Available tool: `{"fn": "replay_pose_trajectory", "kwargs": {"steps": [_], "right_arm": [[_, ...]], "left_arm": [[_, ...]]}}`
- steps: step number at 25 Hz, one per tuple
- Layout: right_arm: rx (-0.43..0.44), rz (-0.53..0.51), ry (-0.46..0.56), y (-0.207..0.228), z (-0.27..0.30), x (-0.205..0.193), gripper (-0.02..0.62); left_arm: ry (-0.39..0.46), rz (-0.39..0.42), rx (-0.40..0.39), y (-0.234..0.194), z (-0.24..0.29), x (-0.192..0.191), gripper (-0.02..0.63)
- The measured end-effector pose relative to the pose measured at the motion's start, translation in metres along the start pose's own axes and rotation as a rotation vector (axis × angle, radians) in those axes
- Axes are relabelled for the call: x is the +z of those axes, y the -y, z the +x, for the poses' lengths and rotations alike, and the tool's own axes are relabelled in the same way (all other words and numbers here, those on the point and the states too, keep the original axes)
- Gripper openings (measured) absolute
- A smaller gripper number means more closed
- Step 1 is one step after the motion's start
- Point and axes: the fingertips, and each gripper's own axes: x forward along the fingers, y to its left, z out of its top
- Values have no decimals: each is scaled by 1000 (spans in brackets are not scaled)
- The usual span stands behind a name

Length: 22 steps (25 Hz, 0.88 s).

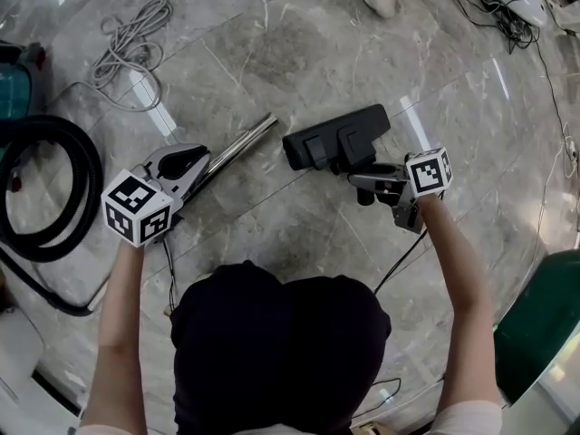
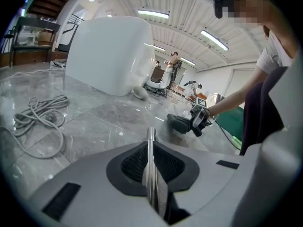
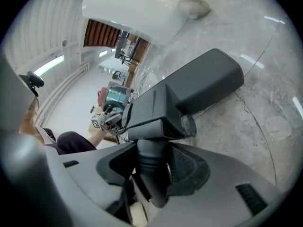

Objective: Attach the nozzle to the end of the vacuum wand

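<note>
Head view: left tool (image 1: 186,166) clamped on vacuum wand (image 1: 245,141); right tool (image 1: 367,187) grips nozzle (image 1: 335,139) by its neck, apart at 3 o'clock of wand tip; grey cable (image 1: 127,43) at 11 o'clock, black hose (image 1: 89,175) at 9 o'clock.

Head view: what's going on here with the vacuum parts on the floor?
A person holds a gripper in each hand. The left gripper has its jaws shut on the metal vacuum wand, whose free end points toward the nozzle. The right gripper has its jaws clamped on the nozzle's neck. The two parts are close but apart, not yet joined, above the marble floor.
</note>
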Motion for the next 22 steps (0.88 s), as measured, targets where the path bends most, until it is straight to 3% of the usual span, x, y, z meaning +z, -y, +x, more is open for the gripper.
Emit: {"fn": "replay_pose_trajectory", "kwargs": {"steps": [1, 3, 6, 9, 13, 18, 22], "right_arm": [[2, 3, 46, -2, -2, 7, 199], [2, -7, 137, -9, -6, 27, 199], [1, 10, 293, -20, -12, 63, 199], [0, 17, 443, -27, -19, 96, 199], [21, -10, 559, -37, -18, 129, 199], [71, 8, 647, -53, -15, 149, 199], [95, 23, 696, -72, -22, 160, 199]], "left_arm": [[-23, 25, 9, -1, 2, -2, 25], [-86, 82, 6, 1, 8, -8, 105], [-175, 138, -39, 8, 24, -20, 175], [-282, 194, -55, 10, 39, -37, 190], [-478, 306, -41, 2, 56, -67, 189], [-663, 298, -70, 1, 65, -89, 189], [-669, 250, -104, 4, 69, -85, 184]]}}
